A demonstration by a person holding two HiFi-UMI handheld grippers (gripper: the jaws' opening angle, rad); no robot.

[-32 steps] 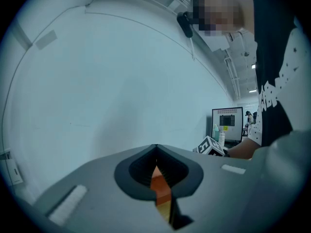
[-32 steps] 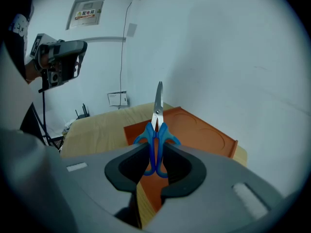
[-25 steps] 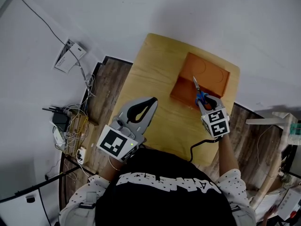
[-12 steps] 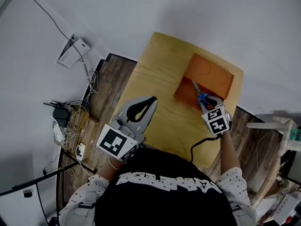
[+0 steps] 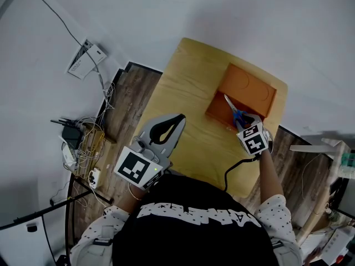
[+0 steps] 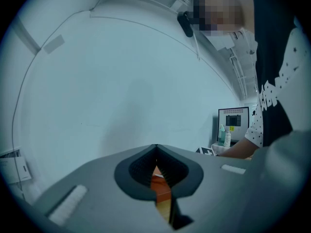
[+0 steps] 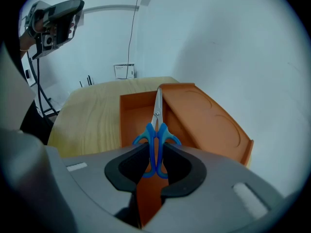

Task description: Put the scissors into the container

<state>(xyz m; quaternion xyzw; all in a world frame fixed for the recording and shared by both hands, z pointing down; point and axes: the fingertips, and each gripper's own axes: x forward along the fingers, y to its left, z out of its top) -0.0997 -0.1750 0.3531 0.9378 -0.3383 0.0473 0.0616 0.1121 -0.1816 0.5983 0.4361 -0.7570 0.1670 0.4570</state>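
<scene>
Near the tabletop's (image 5: pixel 188 87) near left edge, the left tongs (image 5: pixel 176 121) are held raised and idle, pressed together with nothing between them. At the right edge, the blue handles of the scissors (image 7: pixel 156 130) are clamped in the right tongs (image 5: pixel 242 122), with the closed blades pointed forward over the open near compartment of the orange container (image 5: pixel 252 85), which is set toward the far right corner. Over the last second the right tongs have been brought slightly lower and closer to that compartment, while the left has not been moved. The scissors are thus judged nearly placed; only lowering and release remain.
</scene>
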